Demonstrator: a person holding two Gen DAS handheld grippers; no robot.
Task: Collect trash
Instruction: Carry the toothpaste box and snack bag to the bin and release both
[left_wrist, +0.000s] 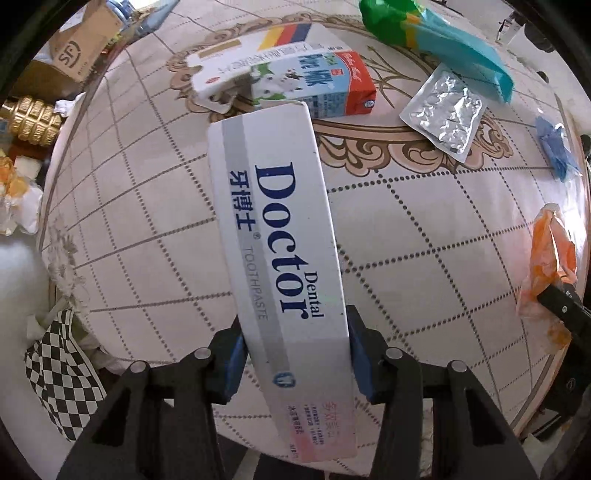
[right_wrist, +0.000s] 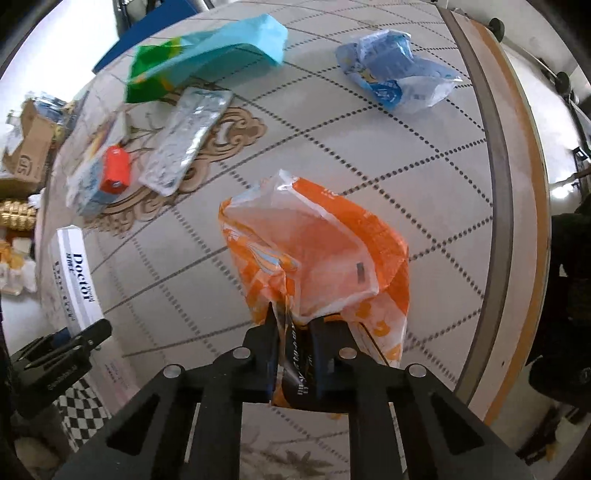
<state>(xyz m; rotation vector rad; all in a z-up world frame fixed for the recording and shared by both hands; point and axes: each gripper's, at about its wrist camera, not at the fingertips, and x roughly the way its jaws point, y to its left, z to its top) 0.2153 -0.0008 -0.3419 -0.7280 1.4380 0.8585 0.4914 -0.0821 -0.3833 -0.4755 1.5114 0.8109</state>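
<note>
Left gripper (left_wrist: 295, 347) fingers pinch the toothpaste box (left_wrist: 280, 258); right gripper (right_wrist: 295, 325) fingers pinch the orange bag (right_wrist: 317, 251). Keep both grips firm while carrying them off the worktop (left_wrist: 406, 240).

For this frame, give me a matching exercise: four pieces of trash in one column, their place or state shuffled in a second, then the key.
Things:
1. toothpaste box
2. orange bag
3. foil pouch
4. milk carton

Places or states:
A. lying flat on the table, between the milk carton and the teal bag
B. clamped in the right hand-held gripper
C. clamped in the left hand-held gripper
D. lying on its side just beyond the far end of the toothpaste box

Pairs: 1-C, 2-B, 3-A, 4-D
</note>
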